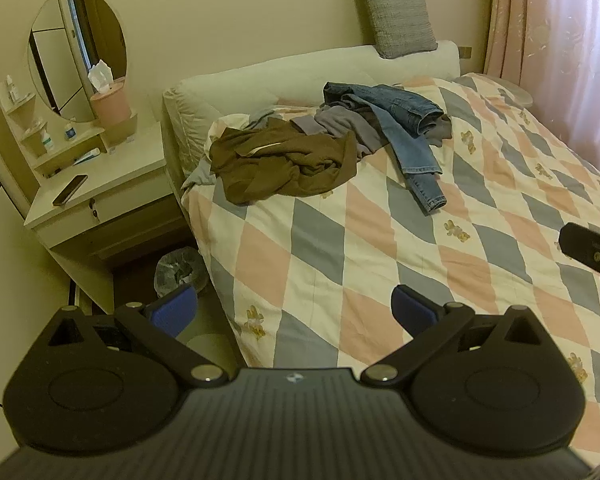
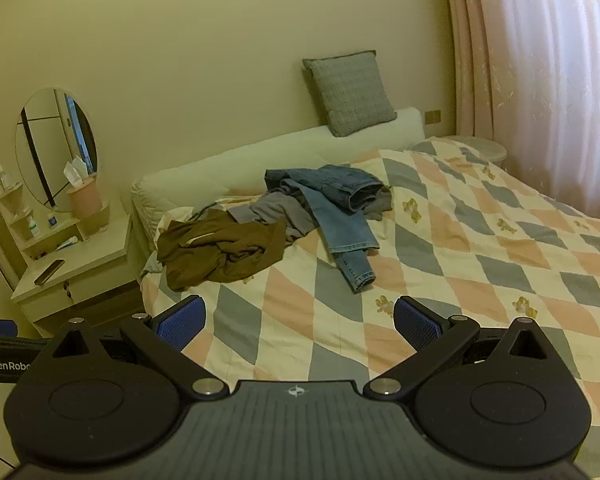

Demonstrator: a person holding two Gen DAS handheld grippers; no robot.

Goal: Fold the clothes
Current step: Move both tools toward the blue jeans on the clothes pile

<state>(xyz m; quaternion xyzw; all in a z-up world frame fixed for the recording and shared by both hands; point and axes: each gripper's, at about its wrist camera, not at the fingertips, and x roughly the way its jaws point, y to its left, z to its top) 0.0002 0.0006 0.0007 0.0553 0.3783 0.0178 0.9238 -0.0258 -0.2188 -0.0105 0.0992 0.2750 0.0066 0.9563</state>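
Note:
A heap of clothes lies near the head of the bed: a crumpled brown garment [image 1: 284, 164] [image 2: 220, 250], a grey garment [image 1: 340, 124] [image 2: 276, 210] and blue jeans [image 1: 408, 128] [image 2: 340, 216] with one leg stretched toward me. My left gripper [image 1: 294, 312] is open and empty, held above the near left corner of the bed, well short of the clothes. My right gripper [image 2: 300, 322] is open and empty above the quilt, also well short of them. The right gripper's body shows at the right edge of the left wrist view [image 1: 592, 252].
The bed has a pink, grey and white diamond quilt [image 1: 380, 260] [image 2: 480, 248]. A grey cushion [image 1: 398, 16] stands on the headboard. A white nightstand [image 1: 100, 184] with mirror, tissue box and phone [image 1: 70, 190] stands left. A bin [image 1: 180, 270] sits below. Pink curtains [image 2: 540, 80] hang right.

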